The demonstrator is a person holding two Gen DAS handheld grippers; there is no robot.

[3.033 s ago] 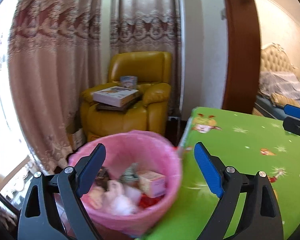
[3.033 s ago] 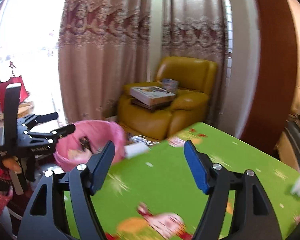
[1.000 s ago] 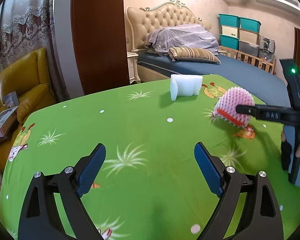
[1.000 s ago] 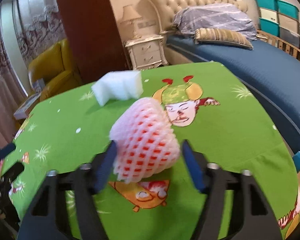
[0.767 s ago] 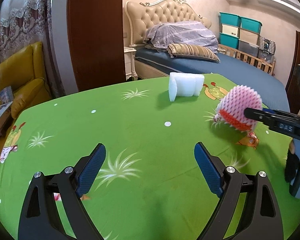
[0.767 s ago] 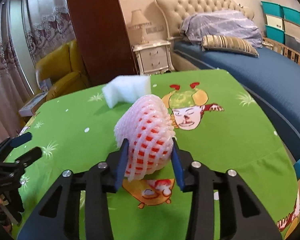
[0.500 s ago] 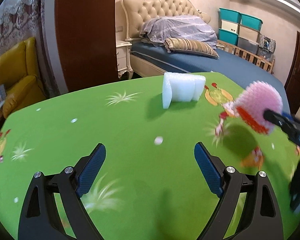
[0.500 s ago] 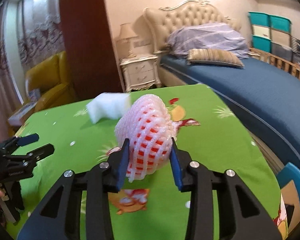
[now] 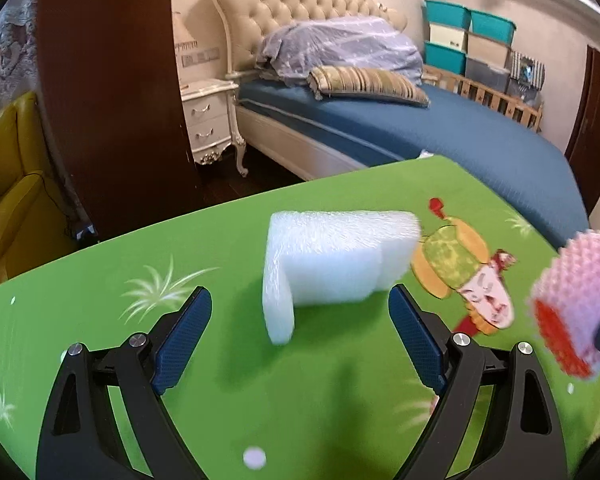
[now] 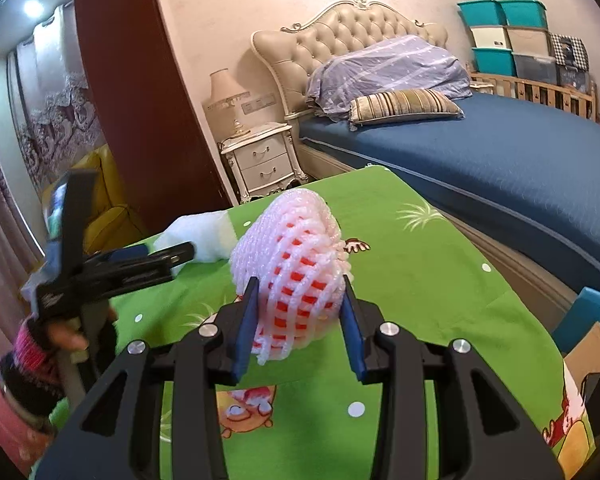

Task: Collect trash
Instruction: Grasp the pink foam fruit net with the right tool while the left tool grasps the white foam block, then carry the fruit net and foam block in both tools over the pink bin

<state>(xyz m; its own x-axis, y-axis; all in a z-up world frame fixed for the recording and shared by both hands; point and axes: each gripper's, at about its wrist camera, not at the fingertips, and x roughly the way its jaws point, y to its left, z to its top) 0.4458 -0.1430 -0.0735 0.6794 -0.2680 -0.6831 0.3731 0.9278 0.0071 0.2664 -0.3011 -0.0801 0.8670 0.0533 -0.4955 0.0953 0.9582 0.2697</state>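
Observation:
A white foam packing piece (image 9: 332,264) stands on the green cartoon tablecloth (image 9: 220,380), just ahead of my open left gripper (image 9: 300,332), between its fingers' line. It shows in the right wrist view (image 10: 198,236) too, behind the left gripper (image 10: 172,258). My right gripper (image 10: 298,316) is shut on a pink foam fruit net (image 10: 296,276) with red showing inside, held above the cloth. The net also shows at the right edge of the left wrist view (image 9: 576,304).
The table's far edge (image 9: 340,172) faces a blue bed (image 9: 440,128) and a white nightstand (image 10: 260,160). A brown door frame (image 9: 112,92) and a yellow armchair (image 9: 12,208) stand to the left. A cardboard piece (image 10: 592,364) lies at the right.
My left gripper swung from the pink bin to the table and closed in on the white foam. My right gripper shut on the fruit net and lifted it.

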